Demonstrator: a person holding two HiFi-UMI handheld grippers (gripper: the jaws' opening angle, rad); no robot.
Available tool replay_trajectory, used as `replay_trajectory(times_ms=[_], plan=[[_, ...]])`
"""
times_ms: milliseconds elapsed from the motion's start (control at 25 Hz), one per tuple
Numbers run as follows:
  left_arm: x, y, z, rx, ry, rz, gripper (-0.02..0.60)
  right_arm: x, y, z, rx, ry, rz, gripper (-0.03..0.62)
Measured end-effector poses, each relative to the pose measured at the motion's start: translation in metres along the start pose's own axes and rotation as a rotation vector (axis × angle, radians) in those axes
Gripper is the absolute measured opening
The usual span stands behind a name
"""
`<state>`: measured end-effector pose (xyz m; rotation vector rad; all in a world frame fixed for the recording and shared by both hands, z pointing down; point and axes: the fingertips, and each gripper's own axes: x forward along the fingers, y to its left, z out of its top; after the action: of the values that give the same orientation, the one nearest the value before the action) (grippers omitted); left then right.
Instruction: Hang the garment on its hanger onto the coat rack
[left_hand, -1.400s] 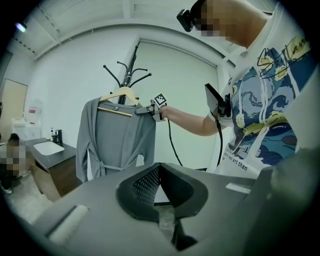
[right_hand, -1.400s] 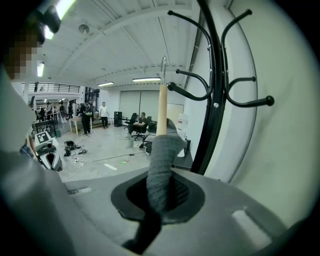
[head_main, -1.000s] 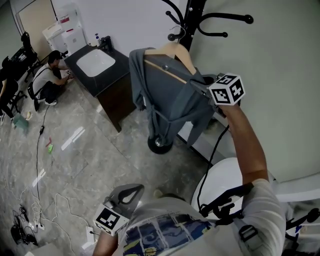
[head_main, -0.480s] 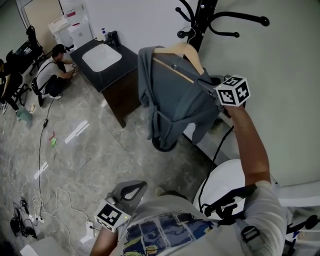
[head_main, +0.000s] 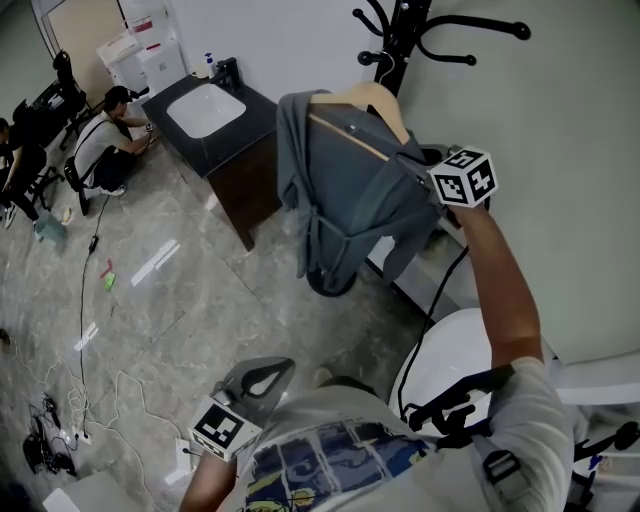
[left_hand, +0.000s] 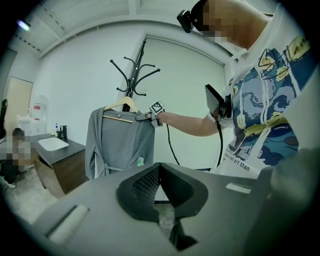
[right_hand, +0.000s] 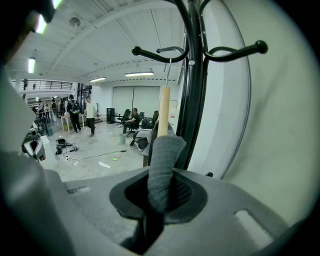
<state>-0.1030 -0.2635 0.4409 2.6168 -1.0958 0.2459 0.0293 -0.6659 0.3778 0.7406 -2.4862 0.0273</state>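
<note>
Nearest, the left claw (head_main: 262, 378) is held low beside the person's printed shirt, its jaws pressed together with nothing between them (only a sliver of floor is seen past the pads). Farther out, at the end of an outstretched arm, the right claw (head_main: 410, 160) is clamped on a fold of the grey garment (head_main: 345, 190) at the shoulder, where the cloth is draped over one end of the wooden hanger (head_main: 372, 98). The garment is carried clear of the floor, hung full-length from the hanger, just in front of the black coat rack (head_main: 400, 30). The wire hook (right_hand: 169, 62) of the hanger is seen level with one rack arm; whether it is resting there cannot be told. Beyond, a dark cabinet (head_main: 235, 170) with a white basin (head_main: 205, 108) is set against the wall.
</note>
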Motion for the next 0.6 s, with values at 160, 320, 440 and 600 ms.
replay_trajectory(times_ms=[160, 320, 440, 600], plan=[[-0.016, -0.005, -0.007, -0.006, 0.005, 0.001, 0.003, -0.011, -0.001, 0.009, 0.002, -0.041, -0.056, 0.098], [-0.036, -0.013, -0.017, -0.004, 0.015, -0.002, 0.003, -0.035, 0.002, 0.018, -0.005, -0.075, -0.13, 0.144], [-0.046, -0.019, -0.018, -0.004, -0.001, -0.015, 0.003, -0.058, 0.004, 0.022, -0.021, -0.101, -0.208, 0.161], [-0.06, -0.03, -0.024, 0.008, -0.002, -0.047, 0.003, -0.09, 0.021, 0.02, -0.045, -0.117, -0.29, 0.161]])
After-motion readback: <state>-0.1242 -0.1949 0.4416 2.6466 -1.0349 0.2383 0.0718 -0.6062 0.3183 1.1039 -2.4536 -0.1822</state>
